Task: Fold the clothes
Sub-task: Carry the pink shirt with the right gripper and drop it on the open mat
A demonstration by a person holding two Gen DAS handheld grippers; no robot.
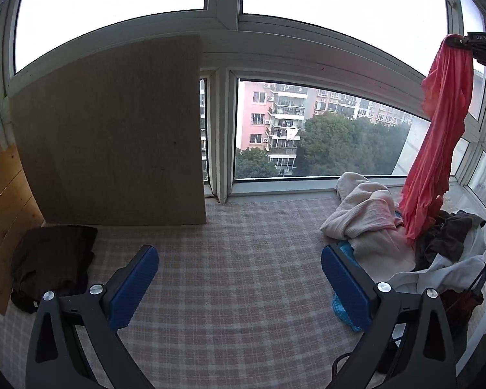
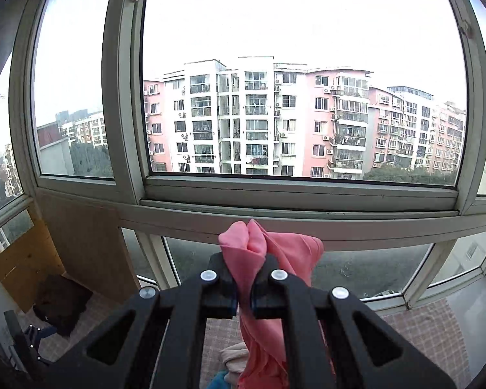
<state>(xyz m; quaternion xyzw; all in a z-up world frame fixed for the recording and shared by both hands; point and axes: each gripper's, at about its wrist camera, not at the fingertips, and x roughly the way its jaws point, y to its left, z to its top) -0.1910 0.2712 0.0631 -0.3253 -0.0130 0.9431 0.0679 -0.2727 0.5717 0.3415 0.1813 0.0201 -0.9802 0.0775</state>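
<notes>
A pink garment [image 1: 437, 136] hangs in a long twisted strip from my right gripper [image 1: 463, 43], high at the right of the left wrist view, its lower end still in the clothes pile [image 1: 437, 243]. In the right wrist view my right gripper [image 2: 244, 272] is shut on a bunched fold of the pink garment [image 2: 269, 253], which drapes down below the fingers. My left gripper [image 1: 239, 278] stands open over the checked cloth surface [image 1: 226, 243], its blue pads [image 1: 136, 285] holding nothing.
A cream knit [image 1: 363, 217], dark clothes and a white piece lie heaped at the right by the window. A folded dark garment [image 1: 52, 259] sits at the left. A brown board [image 1: 113, 129] leans against the window frame [image 1: 223, 97]. A wooden panel [image 1: 3, 214] stands at far left.
</notes>
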